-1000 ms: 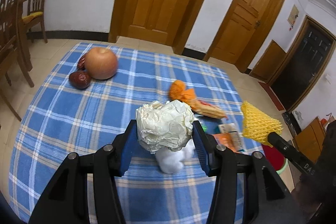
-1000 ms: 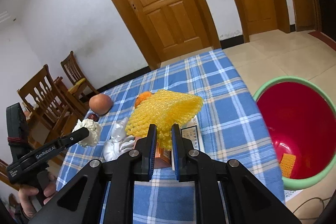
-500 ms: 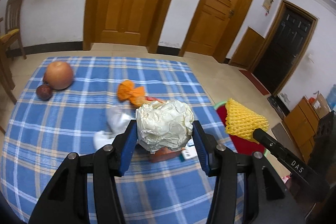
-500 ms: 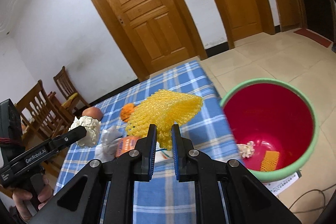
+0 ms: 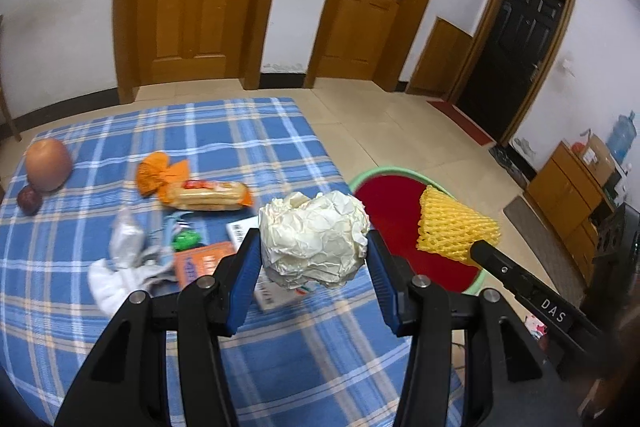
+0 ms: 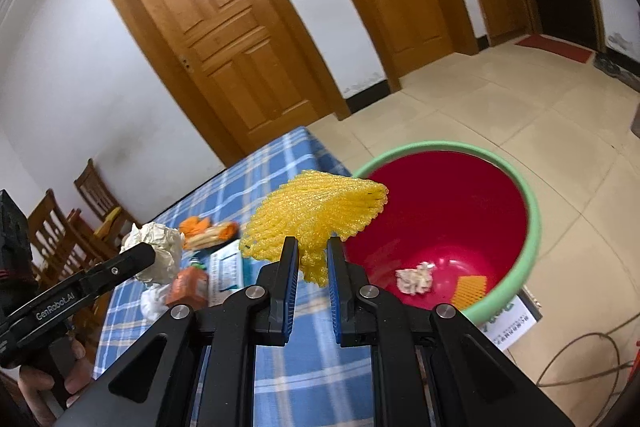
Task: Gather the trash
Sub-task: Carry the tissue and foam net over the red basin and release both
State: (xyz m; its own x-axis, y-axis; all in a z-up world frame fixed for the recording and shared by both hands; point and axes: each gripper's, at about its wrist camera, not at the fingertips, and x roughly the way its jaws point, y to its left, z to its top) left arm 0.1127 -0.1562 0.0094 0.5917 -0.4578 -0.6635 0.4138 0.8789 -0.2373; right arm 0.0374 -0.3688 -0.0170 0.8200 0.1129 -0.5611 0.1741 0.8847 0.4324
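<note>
My left gripper (image 5: 314, 251) is shut on a crumpled white paper ball (image 5: 314, 239) and holds it above the right edge of the blue plaid table (image 5: 240, 131). My right gripper (image 6: 313, 255) is shut on a yellow foam fruit net (image 6: 316, 217), held over the near rim of the red bin with a green rim (image 6: 532, 203). The bin (image 5: 384, 195) stands on the floor beside the table and holds a paper scrap (image 6: 415, 278) and an orange net piece (image 6: 468, 291). The net also shows in the left wrist view (image 5: 452, 225), and the paper ball in the right wrist view (image 6: 160, 251).
On the table lie a biscuit packet (image 5: 208, 194), orange peel (image 5: 154, 175), an orange box (image 5: 202, 263), a white leaflet (image 5: 272, 291), white plastic wrap (image 5: 120, 267), an apple (image 5: 47, 165) and a dark date (image 5: 29, 199). Wooden chairs (image 6: 92, 203) stand behind the table.
Both grippers have swung right with their loads, from over the table toward the bin. The bin now fills much more of the right wrist view.
</note>
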